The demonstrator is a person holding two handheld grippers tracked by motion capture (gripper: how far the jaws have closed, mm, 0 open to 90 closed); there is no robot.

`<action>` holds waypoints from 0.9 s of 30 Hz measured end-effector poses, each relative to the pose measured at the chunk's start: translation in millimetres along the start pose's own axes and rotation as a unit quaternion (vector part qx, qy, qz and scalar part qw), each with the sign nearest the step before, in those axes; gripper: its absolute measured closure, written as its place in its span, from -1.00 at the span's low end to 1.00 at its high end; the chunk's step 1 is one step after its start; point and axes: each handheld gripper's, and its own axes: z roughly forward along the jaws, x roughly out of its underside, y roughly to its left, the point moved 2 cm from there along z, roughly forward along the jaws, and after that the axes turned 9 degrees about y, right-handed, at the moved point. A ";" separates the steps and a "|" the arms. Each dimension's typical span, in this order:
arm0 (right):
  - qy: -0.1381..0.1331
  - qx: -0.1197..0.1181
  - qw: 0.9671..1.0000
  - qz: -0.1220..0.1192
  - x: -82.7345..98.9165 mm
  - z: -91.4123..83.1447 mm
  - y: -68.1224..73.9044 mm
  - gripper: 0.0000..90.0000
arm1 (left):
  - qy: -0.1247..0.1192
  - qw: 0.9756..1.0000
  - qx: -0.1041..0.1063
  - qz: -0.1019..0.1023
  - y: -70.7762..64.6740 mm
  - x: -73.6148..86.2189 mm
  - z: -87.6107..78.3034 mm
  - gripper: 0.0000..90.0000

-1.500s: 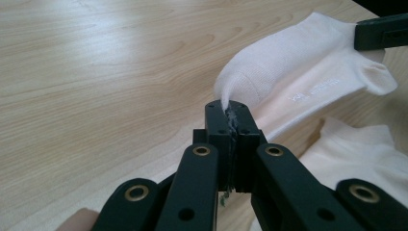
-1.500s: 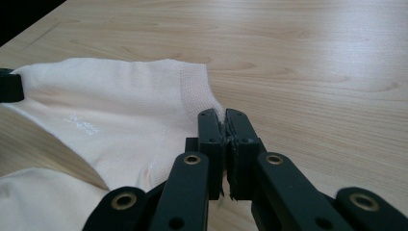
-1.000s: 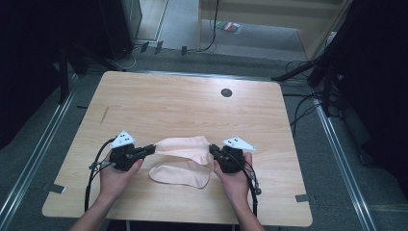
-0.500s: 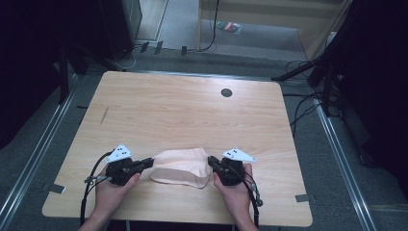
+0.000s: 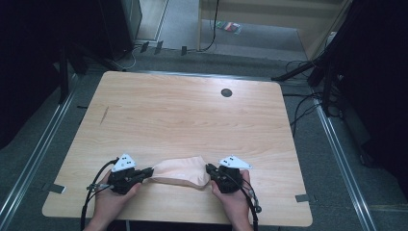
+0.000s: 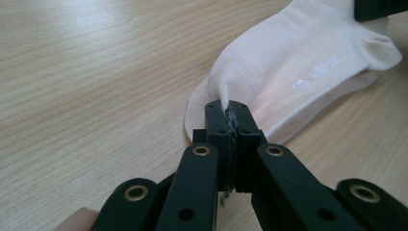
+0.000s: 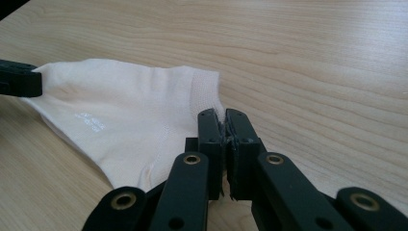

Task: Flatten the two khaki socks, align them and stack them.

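A pale cream knitted ankle sock [image 5: 179, 172] lies near the front edge of the light wooden surface [image 5: 183, 115], stretched between the two tools. The left hand-held gripper [image 5: 150, 172] is clenched on a pinch of fabric at one end, the right hand-held gripper [image 5: 209, 169] clenched on the other end. It looks light, soft and limp, best held by its ends. Open board lies beyond; the near edge is close.
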 end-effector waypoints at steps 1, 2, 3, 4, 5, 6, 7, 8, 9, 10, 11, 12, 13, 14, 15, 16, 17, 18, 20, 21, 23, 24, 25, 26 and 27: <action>0.002 0.000 1.000 -0.003 0.7 1.4 0.1 0.93 | 0.002 1.000 -0.001 0.003 -0.3 0.2 1.0 1.00; 0.004 -0.001 1.000 -0.003 1.5 2.8 0.2 0.92 | 0.002 1.000 -0.001 0.003 -0.3 0.2 1.0 1.00; 0.007 -0.003 1.000 -0.004 2.4 3.9 0.1 0.91 | 0.002 1.000 -0.008 0.009 -1.4 0.7 3.0 1.00; 0.007 -0.002 1.000 -0.005 3.3 5.1 0.3 0.90 | 0.002 1.000 -0.011 0.010 -1.3 1.2 3.7 1.00; 0.005 0.000 1.000 -0.008 4.2 6.1 -0.1 0.88 | 0.003 1.000 -0.011 0.009 -1.1 1.8 4.3 1.00; 0.007 0.002 1.000 -0.009 5.1 7.2 -0.5 0.85 | 0.004 1.000 -0.014 0.011 -0.6 2.5 5.0 1.00; 0.009 0.001 1.000 -0.009 5.9 8.6 -1.1 0.79 | 0.006 1.000 -0.016 0.013 -0.1 3.3 5.7 0.99; 0.010 0.001 1.000 -0.008 6.8 9.7 -1.8 0.69 | 0.005 1.000 -0.012 0.013 0.3 4.2 6.0 0.98; 0.009 0.002 1.000 -0.008 7.5 10.4 -2.7 0.57 | 0.000 1.000 -0.009 0.012 0.9 5.0 6.2 0.96; 0.007 0.003 1.000 -0.004 8.0 10.4 -3.3 0.46 | -0.003 1.000 -0.011 0.011 1.4 5.8 5.7 0.90; 0.003 0.000 1.000 -0.001 8.1 10.0 -4.4 0.35 | -0.009 1.000 -0.009 0.007 2.1 6.0 5.1 0.76; -0.005 -0.004 1.000 0.003 7.8 8.5 -5.3 0.26 | -0.016 1.000 -0.005 0.003 3.0 5.9 4.2 0.62; -0.013 -0.005 1.000 0.009 7.2 6.6 -6.2 0.24 | -0.024 1.000 -0.001 -0.002 3.8 5.5 2.8 0.49; -0.013 -0.005 1.000 0.009 7.2 6.6 -6.2 0.24 | -0.024 1.000 -0.001 -0.002 3.8 5.5 2.8 0.38; -0.030 -0.013 0.999 0.018 5.4 0.6 -7.1 0.28 | -0.044 0.999 0.003 -0.010 4.5 4.4 -0.8 0.32; -0.035 -0.016 0.999 0.018 4.9 -1.2 -7.1 0.30 | -0.051 0.999 0.006 -0.014 4.5 3.8 -2.6 0.29; -0.035 -0.016 0.999 0.018 4.9 -1.2 -7.1 0.30 | -0.051 0.999 0.006 -0.014 4.5 3.8 -2.6 0.29; -0.042 -0.014 0.999 0.019 4.5 -3.3 -6.6 0.34 | -0.058 0.998 0.009 -0.015 4.2 3.3 -4.3 0.29; -0.051 -0.022 0.998 0.022 4.2 -6.8 -3.2 0.50 | -0.076 0.997 0.013 -0.008 0.5 1.9 -6.5 0.33; -0.048 -0.022 0.998 0.022 4.7 -7.1 -0.7 0.55 | -0.078 0.997 0.018 -0.005 -0.7 1.6 -6.7 0.35; -0.043 -0.031 0.999 0.012 5.4 -5.1 4.0 0.68 | -0.080 0.997 0.024 -0.002 -2.6 0.8 -5.8 0.43; -0.038 -0.034 0.999 0.008 5.9 -3.7 6.4 0.74 | -0.078 0.997 0.029 -0.002 -3.2 0.6 -5.1 0.50; -0.034 -0.031 0.999 0.003 6.4 -1.9 8.1 0.80 | -0.076 0.997 0.027 -0.002 -3.2 0.5 -4.4 0.55; -0.034 -0.031 0.999 0.003 6.4 -1.9 8.1 0.80 | -0.076 0.997 0.027 -0.002 -3.2 0.5 -4.4 0.58; -0.030 -0.035 0.999 0.004 7.0 0.7 9.8 0.85 | -0.074 0.997 0.026 -0.007 -1.6 0.4 -3.7 0.61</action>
